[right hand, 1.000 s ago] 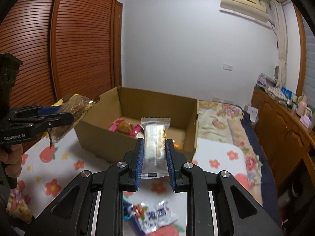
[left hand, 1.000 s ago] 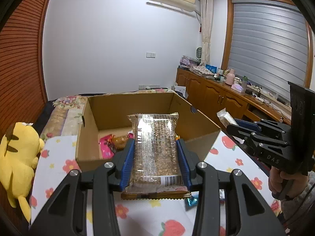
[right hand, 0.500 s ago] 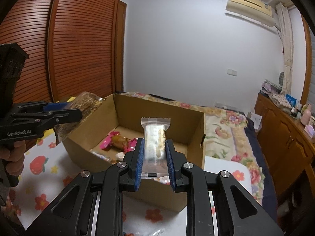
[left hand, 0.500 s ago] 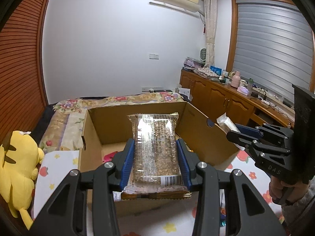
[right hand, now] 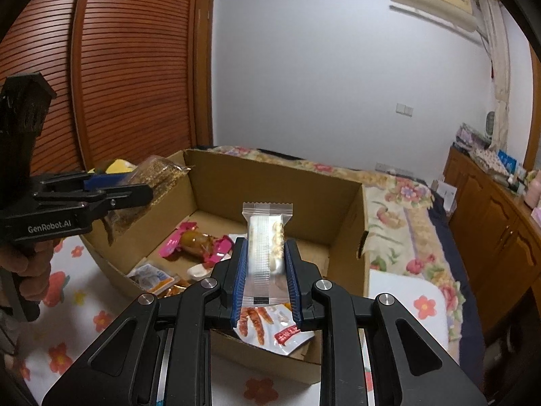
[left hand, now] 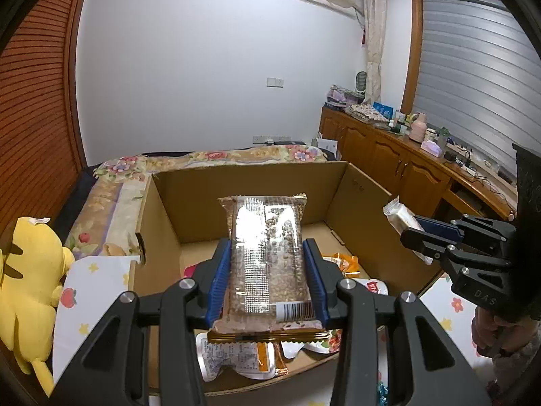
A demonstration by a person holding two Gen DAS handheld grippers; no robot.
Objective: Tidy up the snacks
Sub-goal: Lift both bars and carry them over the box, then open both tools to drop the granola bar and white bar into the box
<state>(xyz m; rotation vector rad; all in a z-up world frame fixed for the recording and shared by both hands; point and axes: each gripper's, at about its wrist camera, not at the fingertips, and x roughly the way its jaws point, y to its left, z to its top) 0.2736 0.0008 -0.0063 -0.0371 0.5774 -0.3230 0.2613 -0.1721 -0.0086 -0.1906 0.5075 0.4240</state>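
Now the left gripper [left hand: 268, 279] jaws squeeze the grain bar pack [left hand: 267, 257] by its long sides, above the cardboard box [left hand: 250, 182]. It looks light, crinkly and slippery. The right gripper [right hand: 265, 279] jaws pinch the small white snack pack [right hand: 265, 247] the same way.

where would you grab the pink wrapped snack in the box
Grip the pink snack across its plump amber middle, coming from above through the open top of the box. The twisted pink ends are thin and floppy, and the box walls block a side approach.
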